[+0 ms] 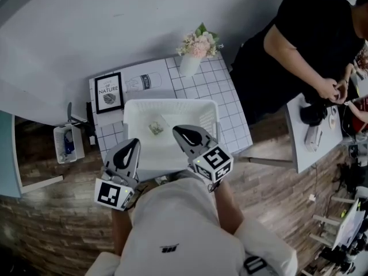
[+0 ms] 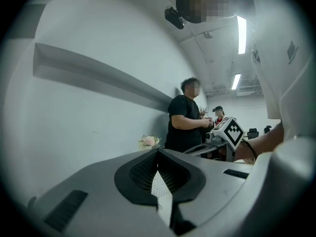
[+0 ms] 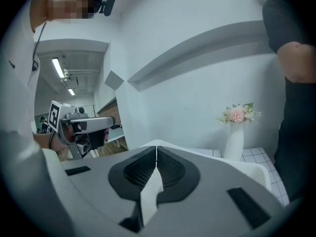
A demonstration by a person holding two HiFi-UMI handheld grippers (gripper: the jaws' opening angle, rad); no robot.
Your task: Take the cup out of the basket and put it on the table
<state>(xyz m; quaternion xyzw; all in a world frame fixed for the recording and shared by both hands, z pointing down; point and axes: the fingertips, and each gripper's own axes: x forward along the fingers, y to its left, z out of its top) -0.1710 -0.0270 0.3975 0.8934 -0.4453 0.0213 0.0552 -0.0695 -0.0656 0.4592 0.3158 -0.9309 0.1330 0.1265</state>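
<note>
White basket (image 1: 172, 102) holds cup (image 1: 155, 127); left tongs (image 1: 135, 142), right tongs (image 1: 177, 130) closed, near rim.

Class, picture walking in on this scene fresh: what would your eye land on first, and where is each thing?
The white basket in the middle of the tiled table draws the eye, with a small cup lying inside it. The left gripper and right gripper hover over its near side, jaws shut and empty. A vase of pink flowers stands at the table's far corner.
</note>
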